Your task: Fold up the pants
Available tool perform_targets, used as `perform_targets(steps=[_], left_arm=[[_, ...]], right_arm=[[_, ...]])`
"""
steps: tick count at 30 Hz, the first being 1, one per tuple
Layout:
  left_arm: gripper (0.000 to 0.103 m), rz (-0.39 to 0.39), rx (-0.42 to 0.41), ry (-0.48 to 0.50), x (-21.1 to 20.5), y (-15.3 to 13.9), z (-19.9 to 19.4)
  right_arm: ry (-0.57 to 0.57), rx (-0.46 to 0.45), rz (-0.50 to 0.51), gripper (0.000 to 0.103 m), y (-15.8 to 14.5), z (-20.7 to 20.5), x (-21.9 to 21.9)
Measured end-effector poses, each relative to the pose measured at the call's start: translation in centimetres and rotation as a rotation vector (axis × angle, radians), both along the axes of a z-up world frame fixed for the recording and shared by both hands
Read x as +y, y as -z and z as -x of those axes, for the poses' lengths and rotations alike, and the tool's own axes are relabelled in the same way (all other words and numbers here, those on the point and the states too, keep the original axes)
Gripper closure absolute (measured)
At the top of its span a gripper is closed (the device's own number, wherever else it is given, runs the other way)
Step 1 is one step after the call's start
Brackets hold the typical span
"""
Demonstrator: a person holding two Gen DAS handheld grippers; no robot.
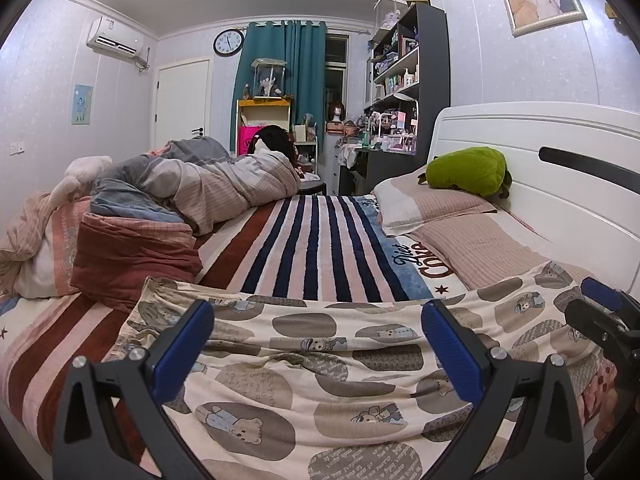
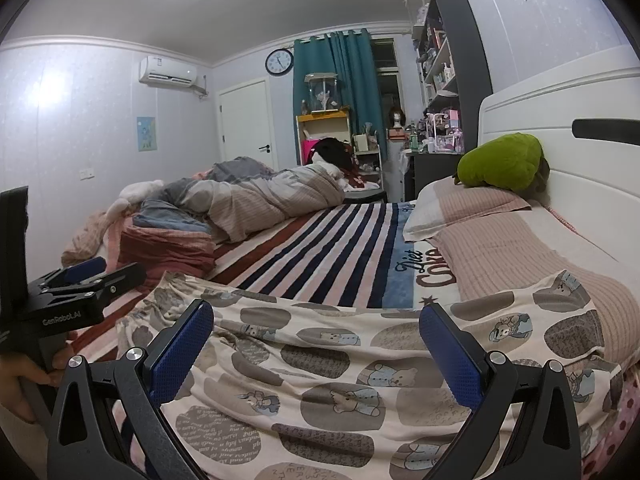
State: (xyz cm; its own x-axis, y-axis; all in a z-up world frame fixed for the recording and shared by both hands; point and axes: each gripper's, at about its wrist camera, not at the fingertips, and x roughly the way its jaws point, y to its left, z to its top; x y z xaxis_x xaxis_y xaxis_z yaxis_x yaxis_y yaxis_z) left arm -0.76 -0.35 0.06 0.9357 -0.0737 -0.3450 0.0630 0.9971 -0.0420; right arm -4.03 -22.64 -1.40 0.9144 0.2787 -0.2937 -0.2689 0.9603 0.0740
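Note:
Cream pants (image 1: 320,364) printed with grey ovals and teddy bears lie spread flat across the near part of the striped bed; they also fill the foreground of the right wrist view (image 2: 332,368). My left gripper (image 1: 320,320) hovers just above them, fingers wide open and holding nothing. My right gripper (image 2: 316,320) is likewise open over the fabric, nothing between its blue pads (image 2: 448,356). The right gripper shows at the right edge of the left view (image 1: 600,320); the left gripper, held by a hand, shows at the left of the right view (image 2: 76,284).
A striped blanket (image 1: 320,240) covers the bed. A rumpled duvet (image 1: 208,184) and a folded red quilt (image 1: 132,256) sit at the far left. Pillows (image 1: 432,204) with a green plush (image 1: 468,170) lie by the white headboard (image 1: 560,152). Shelves (image 1: 400,80) stand beyond.

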Motion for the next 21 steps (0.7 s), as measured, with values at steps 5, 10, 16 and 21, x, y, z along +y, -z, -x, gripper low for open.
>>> perform_targets(steps=[5,10,16,21], left_arm=[[0.001,-0.011,-0.007,-0.012,-0.3,0.1,0.2],[0.001,0.056,0.018,0.016,0.8,1.8,0.9],[0.001,0.117,0.120,-0.057,5.2,7.4,1.0],[0.001,0.157,0.241,-0.171,9.1,12.5,1.1]], right_arm=[[-0.002,0.007,-0.014,0.001,0.1,0.0,-0.1],[0.001,0.050,-0.050,0.001,1.6,0.7,-1.0],[0.026,0.246,-0.153,0.012,7.9,1.1,-3.4],[0.090,0.396,-0.212,0.020,14.0,1.1,-4.6]])
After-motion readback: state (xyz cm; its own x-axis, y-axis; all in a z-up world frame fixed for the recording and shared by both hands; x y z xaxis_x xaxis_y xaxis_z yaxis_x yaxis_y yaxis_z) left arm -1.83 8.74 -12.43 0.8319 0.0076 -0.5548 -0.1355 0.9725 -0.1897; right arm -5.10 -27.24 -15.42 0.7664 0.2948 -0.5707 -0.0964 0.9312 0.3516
